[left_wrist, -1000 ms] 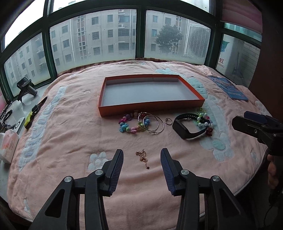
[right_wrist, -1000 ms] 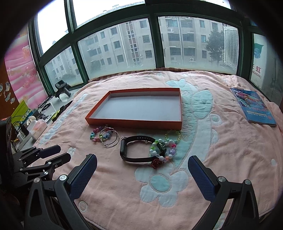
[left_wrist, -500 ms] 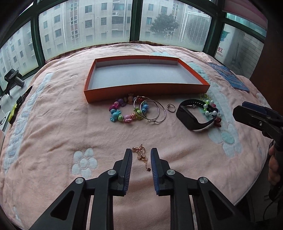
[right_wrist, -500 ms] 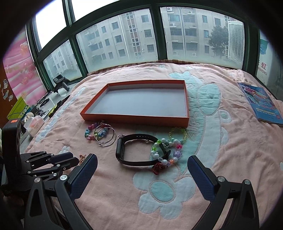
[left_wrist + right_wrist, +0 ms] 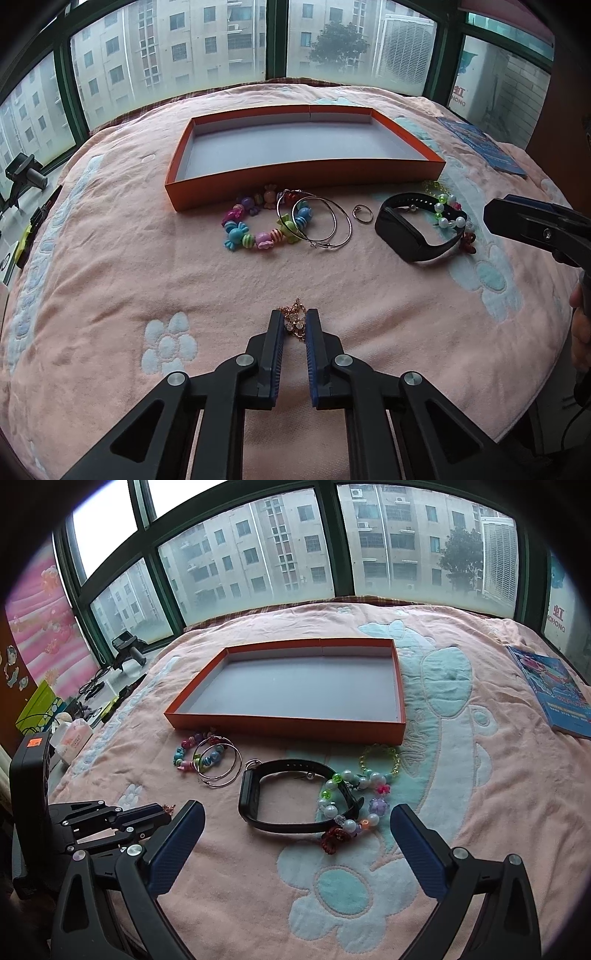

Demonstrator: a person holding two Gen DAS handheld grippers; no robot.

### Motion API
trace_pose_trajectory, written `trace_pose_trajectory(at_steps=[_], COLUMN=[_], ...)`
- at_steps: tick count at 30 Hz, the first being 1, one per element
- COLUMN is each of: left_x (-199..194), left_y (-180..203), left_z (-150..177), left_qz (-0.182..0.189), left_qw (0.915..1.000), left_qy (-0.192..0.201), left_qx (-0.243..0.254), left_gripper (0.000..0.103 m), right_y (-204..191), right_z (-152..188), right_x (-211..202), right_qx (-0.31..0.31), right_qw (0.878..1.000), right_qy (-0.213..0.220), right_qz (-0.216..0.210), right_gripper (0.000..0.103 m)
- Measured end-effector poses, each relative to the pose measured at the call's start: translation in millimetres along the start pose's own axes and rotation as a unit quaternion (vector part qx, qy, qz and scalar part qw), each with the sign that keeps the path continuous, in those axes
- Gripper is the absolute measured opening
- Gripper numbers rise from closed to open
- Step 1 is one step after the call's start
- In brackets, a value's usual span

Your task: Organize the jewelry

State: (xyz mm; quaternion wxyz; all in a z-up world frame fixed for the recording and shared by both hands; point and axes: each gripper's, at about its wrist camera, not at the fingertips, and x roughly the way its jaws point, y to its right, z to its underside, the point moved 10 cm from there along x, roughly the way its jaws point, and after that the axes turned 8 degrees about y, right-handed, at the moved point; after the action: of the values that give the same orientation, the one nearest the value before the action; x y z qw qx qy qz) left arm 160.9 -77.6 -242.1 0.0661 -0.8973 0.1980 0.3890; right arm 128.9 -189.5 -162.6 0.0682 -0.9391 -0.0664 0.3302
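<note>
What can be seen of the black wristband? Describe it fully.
The black wristband is a smooth, rubbery-looking closed loop lying flat on the pink blanket, in front of the orange tray and apart from it. One end is thicker and blocky; the strap shows small holes. A pearl bead bracelet drapes over its right side. A small silver ring lies by its left corner. No fingers touch it.

Gold chain (image 5: 295, 322) half hidden between gripper fingers (image 5: 275, 332).

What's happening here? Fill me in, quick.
A person is sorting jewelry on a pink blanket. The left gripper is shut on a gold chain. The right gripper hangs open above the black watch band. The orange tray holds nothing yet.
</note>
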Motion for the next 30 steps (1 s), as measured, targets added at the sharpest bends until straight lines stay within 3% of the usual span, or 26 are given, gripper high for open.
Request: trace_pose_trajectory(at_steps=[22,25,30], left_x=[-26.6,-24.5,-19.3], left_y=[-24.0,-24.7,-23.3], left_z=[-29.9,-29.5,-29.3], left_qz=[0.002,0.001,0.005], left_qw=[0.9987,0.9987,0.9988], left_qy=[0.032,0.031,0.026], left_qx=[-0.040,-0.041,-0.042], left_gripper=[0.012,0.012,0.012], right_y=[30.5,39.7,48.7], right_z=[-5.5,-9.4,-10.6], right_x=[8.7,14.1,21.4], right_qx=[0.016,0.030,0.033], right_qw=[1.000,0.999,0.999], right_qy=[-0.019,-0.023,-0.031], right_qz=[0.007,0.013,0.020], right_gripper=[0.097,0.087,0.060])
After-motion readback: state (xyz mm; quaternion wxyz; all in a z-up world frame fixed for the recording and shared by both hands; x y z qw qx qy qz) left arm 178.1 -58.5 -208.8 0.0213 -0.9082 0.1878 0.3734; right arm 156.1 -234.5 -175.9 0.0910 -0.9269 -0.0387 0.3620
